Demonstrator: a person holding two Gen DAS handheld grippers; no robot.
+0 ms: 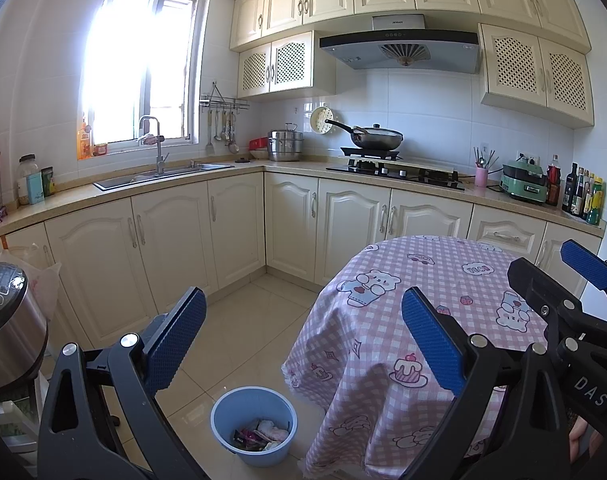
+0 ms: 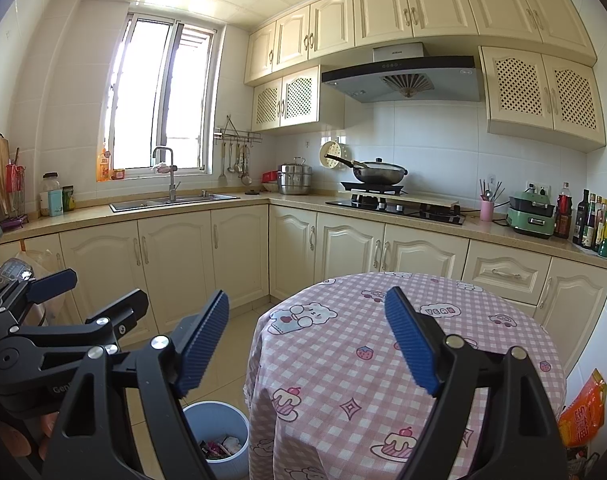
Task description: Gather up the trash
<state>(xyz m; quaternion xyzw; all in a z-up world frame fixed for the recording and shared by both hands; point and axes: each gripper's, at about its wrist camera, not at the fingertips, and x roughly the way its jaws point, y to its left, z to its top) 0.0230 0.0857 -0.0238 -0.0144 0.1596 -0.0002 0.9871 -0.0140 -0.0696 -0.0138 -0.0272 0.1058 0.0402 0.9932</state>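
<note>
Left wrist view: trash (image 1: pixel 259 434) in bin (image 1: pixel 223 420) lies below spread left tongs (image 1: pixel 303 340).

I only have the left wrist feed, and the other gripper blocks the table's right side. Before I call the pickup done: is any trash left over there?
Observer: In the right wrist view the table shows only bare checked cloth out to its right edge. There is no litter on the part that shows.
Operator: Anything lying beside the table on that side?
Observer: Yes, an orange packet sits low down, just past the table's right edge. I cannot tell whether it is trash or a stored item.
</note>
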